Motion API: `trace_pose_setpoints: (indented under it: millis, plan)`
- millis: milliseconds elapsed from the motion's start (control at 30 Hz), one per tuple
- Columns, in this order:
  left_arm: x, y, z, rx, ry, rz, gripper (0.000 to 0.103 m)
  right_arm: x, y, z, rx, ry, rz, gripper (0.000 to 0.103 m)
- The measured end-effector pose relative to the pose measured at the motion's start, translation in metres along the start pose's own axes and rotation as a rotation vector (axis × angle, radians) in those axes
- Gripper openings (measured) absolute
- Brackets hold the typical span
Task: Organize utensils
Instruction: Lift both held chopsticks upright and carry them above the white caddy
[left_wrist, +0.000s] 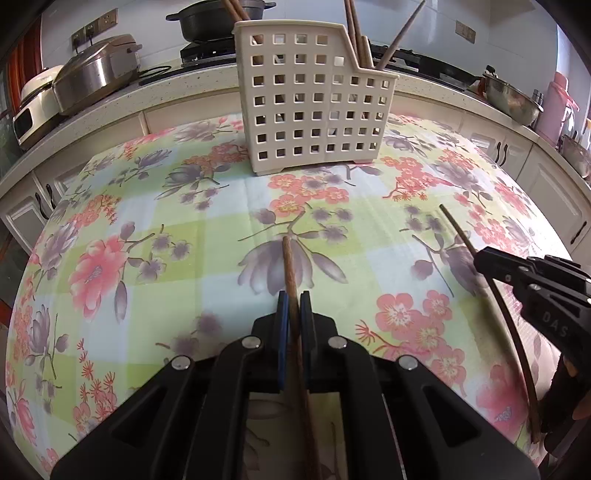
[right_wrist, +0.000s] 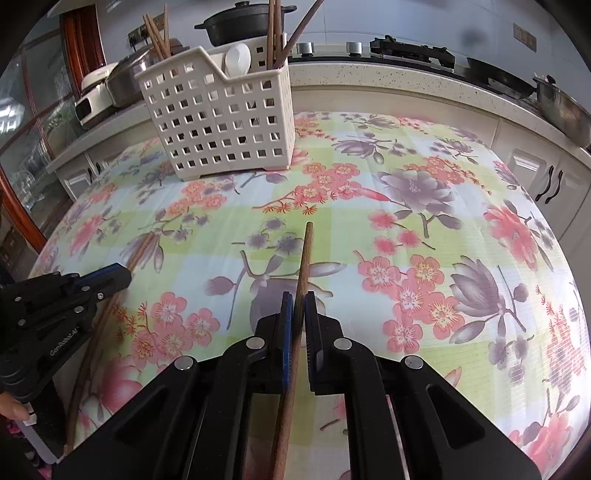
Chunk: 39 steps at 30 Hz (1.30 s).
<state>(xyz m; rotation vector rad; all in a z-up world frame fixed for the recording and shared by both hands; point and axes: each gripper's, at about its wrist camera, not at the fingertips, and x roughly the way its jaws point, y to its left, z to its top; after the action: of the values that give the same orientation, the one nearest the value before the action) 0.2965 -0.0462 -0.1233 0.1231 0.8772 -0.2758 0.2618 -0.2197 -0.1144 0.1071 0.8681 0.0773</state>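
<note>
Wooden chopsticks, one per claw, both lying low over the floral table.

Largest first: the table (left_wrist: 147, 206) carries the perforated cream caddy (left_wrist: 314, 107) at its far side, already stocked with chopsticks and a white spoon (right_wrist: 238, 59). Each chopstick is judged light, stiff, thin and smooth, so liable to pivot or slip; grip near mid-length to limit swing. The left claw (left_wrist: 294, 314) is clenched on the left chopstick (left_wrist: 290, 266), pads nearly together. The right claw (right_wrist: 298, 314) is clenched on the right chopstick (right_wrist: 304, 254), which points forward toward the caddy, well apart from it.
</note>
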Motion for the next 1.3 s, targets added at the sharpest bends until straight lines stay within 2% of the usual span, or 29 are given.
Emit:
trace_pose_setpoints:
  millis: [333, 1000, 1300]
  plan:
    - [-0.025, 0.009, 0.011, -0.039, -0.063, -0.038, 0.006, -0.029, 0.01, 0.011, -0.006, -0.09, 0.039, 0.007]
    - [-0.102, -0.001, 0.033, -0.011, -0.251, -0.065, 0.006, -0.093, 0.02, 0.029, -0.042, -0.244, 0.072, 0.007]
    - [-0.129, -0.004, 0.036, -0.003, -0.31, -0.064, 0.006, -0.124, 0.03, 0.033, -0.079, -0.31, 0.076, 0.007]
